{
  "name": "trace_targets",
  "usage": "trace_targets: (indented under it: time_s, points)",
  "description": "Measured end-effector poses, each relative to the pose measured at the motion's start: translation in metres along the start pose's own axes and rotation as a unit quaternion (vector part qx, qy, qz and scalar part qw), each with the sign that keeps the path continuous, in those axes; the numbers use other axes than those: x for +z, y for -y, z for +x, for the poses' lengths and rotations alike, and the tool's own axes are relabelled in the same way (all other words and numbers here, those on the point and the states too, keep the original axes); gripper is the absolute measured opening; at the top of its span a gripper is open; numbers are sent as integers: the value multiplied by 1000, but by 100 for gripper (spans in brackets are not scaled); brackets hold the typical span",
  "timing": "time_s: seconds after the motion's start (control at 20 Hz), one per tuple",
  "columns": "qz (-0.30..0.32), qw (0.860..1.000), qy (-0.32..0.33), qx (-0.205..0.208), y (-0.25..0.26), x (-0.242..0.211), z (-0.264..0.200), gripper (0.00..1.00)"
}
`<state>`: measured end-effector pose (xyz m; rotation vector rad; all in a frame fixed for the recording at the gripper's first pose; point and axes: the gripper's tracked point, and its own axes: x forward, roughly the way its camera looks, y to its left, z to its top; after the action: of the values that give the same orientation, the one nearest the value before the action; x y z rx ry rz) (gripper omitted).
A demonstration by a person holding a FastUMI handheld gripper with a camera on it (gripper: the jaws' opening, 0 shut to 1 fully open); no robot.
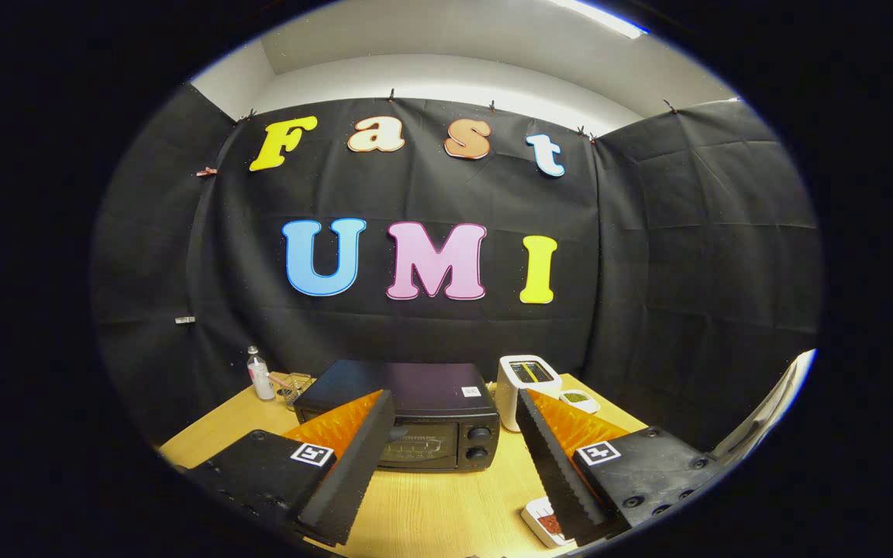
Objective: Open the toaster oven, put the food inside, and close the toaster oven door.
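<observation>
- The black toaster oven (415,418) sits on the wooden table (431,511) at lower centre of the frame, just ahead of the fingers and seen between them. Its glass door looks closed, and two round knobs stack at the right end of its front.
- The food appears to be the reddish pieces in a small white dish (541,521) at the bottom right of the frame, on the table beside the right finger, which partly hides it.
- The gripper (454,422) is spread wide and holds nothing; the left fingertip overlaps the left part of the oven's front in the picture, but contact cannot be told.
- Step in hand, as I judge it: the very start, the approach to open the door. Nothing of the task looks done.
- The next move calls for getting to the door's handle, most likely along its top edge, though the handle is hard to make out here. Then the door must be drawn outward and down, with room left on the table in front.
- Right of the oven stands a white slot toaster (528,387), with a small white bowl of something green (578,399) beside it.
- At left behind the oven are a small clear bottle (260,374) and a little wire basket (294,386).
</observation>
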<state>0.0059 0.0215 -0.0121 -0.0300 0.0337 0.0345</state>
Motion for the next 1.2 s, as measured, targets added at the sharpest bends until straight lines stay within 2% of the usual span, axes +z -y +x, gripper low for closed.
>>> trace_targets:
  time_s: [0.55, 0.9, 1.2]
  points:
    - [0, 1000, -19, 14, -27, -21, 15, 97]
    - [2, 999, -32, 30, -62, -35, 60, 97]
    - [2, 998, -52, 20, -82, -65, 106, 98]
